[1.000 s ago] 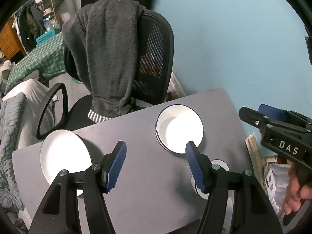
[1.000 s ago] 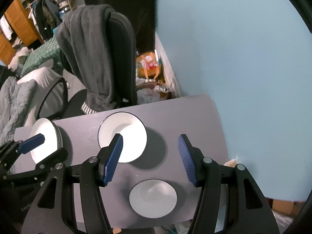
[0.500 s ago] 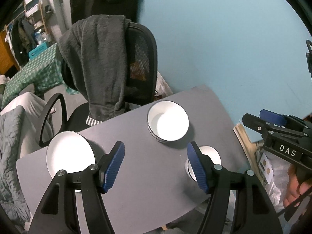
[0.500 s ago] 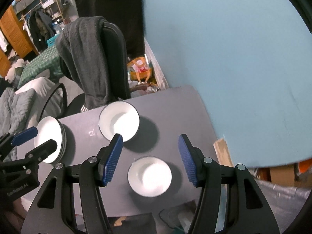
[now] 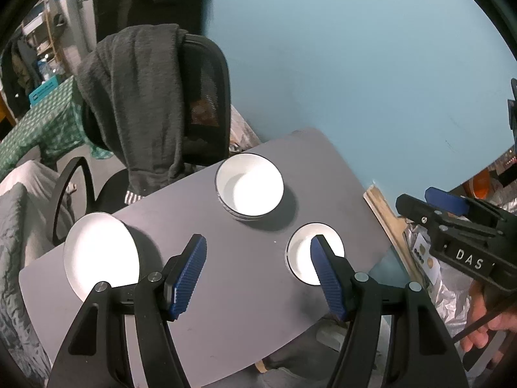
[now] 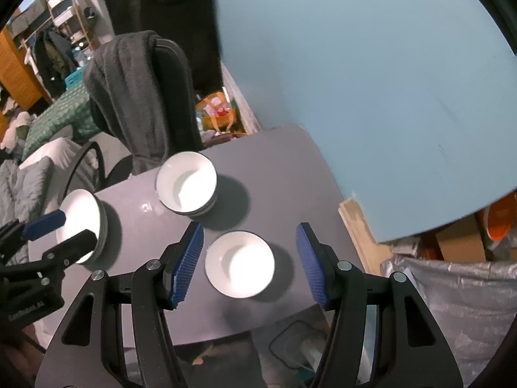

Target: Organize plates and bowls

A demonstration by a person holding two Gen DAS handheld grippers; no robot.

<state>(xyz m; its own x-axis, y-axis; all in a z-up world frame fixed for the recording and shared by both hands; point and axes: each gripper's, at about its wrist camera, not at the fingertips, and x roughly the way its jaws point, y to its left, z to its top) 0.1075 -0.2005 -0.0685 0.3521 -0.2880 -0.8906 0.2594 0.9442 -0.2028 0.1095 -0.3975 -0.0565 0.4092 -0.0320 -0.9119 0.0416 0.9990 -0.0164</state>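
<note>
Three white groups on grey table [image 5: 226, 284]: stacked plates [image 5: 100, 255] left, stacked bowls [image 5: 248, 187] far, single bowl [image 6: 239, 264] near right edge. Both left gripper [image 5: 258, 274] and right gripper [image 6: 250, 262] spread wide, empty, high above. Risks: glossy rim slipping (thin bite), nudging single bowl off edge, toppling stacks.
</note>
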